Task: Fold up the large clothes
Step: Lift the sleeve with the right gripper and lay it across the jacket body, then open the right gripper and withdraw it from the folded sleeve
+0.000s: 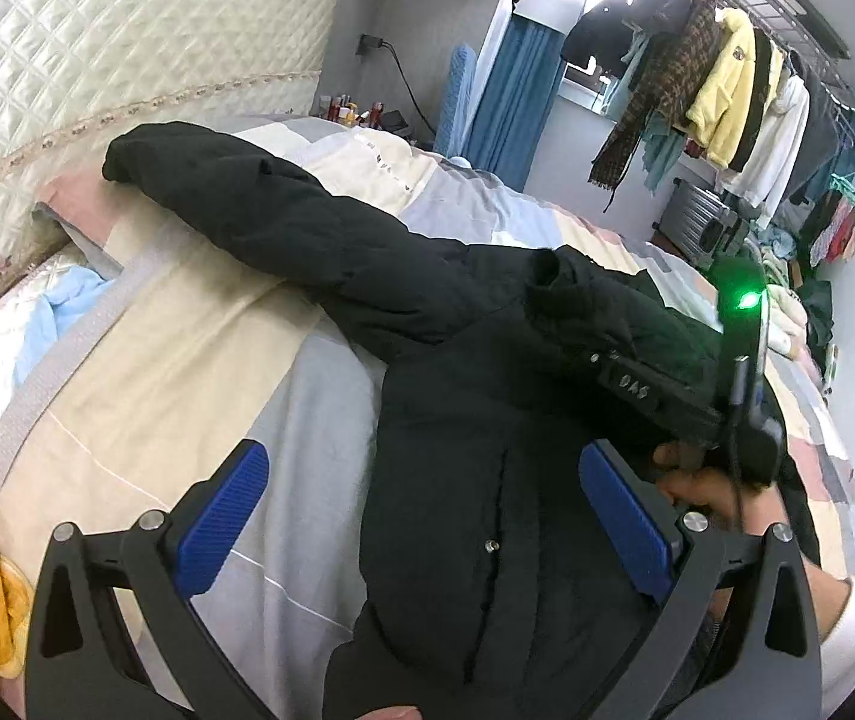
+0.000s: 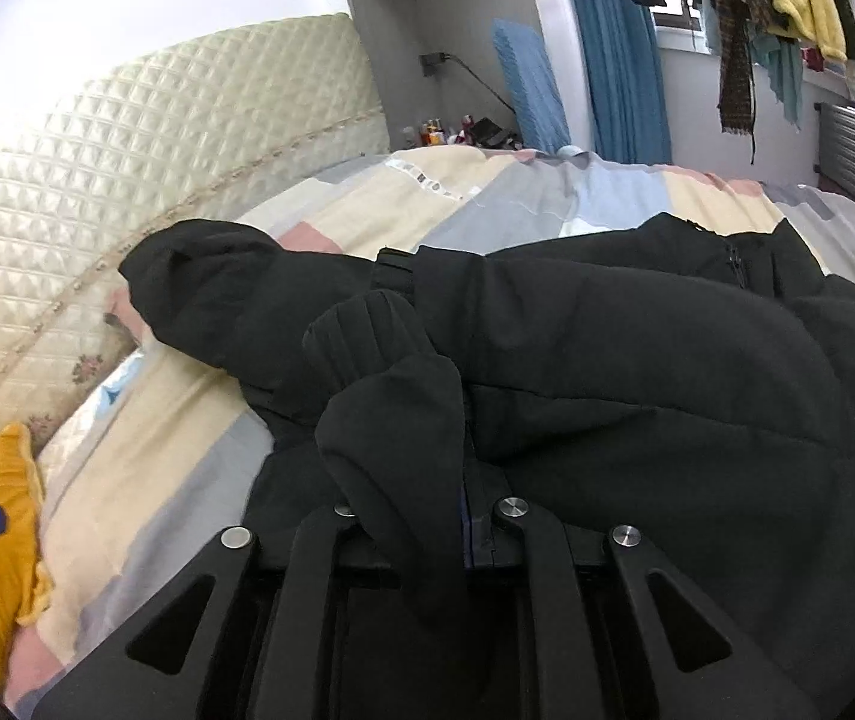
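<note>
One black coat (image 1: 487, 420): right tongs (image 2: 463, 516) apparently pinch it, left tongs (image 1: 421, 516) gape.

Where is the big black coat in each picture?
Left wrist view: the black coat fills the middle and lower right, one sleeve stretching up-left across the bed, between the open left claw.
Right wrist view: the black coat fills the middle and right, a fold pinched in the right claw at the bottom.
Shared landmark: the cream quilted headboard, upper left in both.
</note>
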`<state>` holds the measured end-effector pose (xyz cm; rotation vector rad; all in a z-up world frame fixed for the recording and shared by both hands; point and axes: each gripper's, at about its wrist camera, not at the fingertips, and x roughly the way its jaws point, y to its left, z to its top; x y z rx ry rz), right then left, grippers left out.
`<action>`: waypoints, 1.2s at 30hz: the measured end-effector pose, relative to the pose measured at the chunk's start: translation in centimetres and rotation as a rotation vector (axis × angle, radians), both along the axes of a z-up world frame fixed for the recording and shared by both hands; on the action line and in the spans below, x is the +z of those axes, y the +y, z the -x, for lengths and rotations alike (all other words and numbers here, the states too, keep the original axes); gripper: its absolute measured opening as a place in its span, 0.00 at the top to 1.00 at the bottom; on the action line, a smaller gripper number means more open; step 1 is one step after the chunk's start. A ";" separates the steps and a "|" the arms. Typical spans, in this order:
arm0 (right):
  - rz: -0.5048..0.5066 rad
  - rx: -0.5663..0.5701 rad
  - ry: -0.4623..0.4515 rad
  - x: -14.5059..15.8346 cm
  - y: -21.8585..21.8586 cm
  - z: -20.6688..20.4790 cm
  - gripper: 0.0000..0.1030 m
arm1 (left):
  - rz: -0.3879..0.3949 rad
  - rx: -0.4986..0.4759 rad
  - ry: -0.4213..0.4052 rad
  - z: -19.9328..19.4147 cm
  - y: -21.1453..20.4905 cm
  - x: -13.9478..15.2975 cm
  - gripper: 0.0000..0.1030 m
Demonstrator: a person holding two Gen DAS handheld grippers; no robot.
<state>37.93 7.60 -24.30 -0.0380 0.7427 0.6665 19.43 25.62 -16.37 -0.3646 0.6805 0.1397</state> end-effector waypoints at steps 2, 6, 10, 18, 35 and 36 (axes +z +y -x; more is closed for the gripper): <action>0.012 0.020 0.007 0.7 0.0 0.2 0.78 | 0.005 -0.002 -0.004 0.1 -0.1 0.0 0.00; 0.018 0.045 -0.001 2.0 -0.7 0.9 0.34 | -0.007 -0.015 -0.010 0.1 -0.7 0.2 0.00; -0.021 0.076 -0.018 4.0 -2.4 2.1 0.33 | -0.020 -0.035 -0.006 -0.1 -1.4 0.0 0.00; -0.032 -0.032 -0.143 8.8 -10.4 3.1 0.33 | -0.025 -0.065 -0.041 -0.3 -3.0 0.1 0.00; 0.100 -0.361 -0.100 4.1 -28.5 0.9 0.34 | -0.052 -0.086 -0.048 -1.5 -6.8 -0.9 0.00; 0.112 -0.367 -0.056 3.0 -29.2 0.5 0.34 | -0.057 -0.085 -0.041 -1.6 -7.0 -1.0 0.00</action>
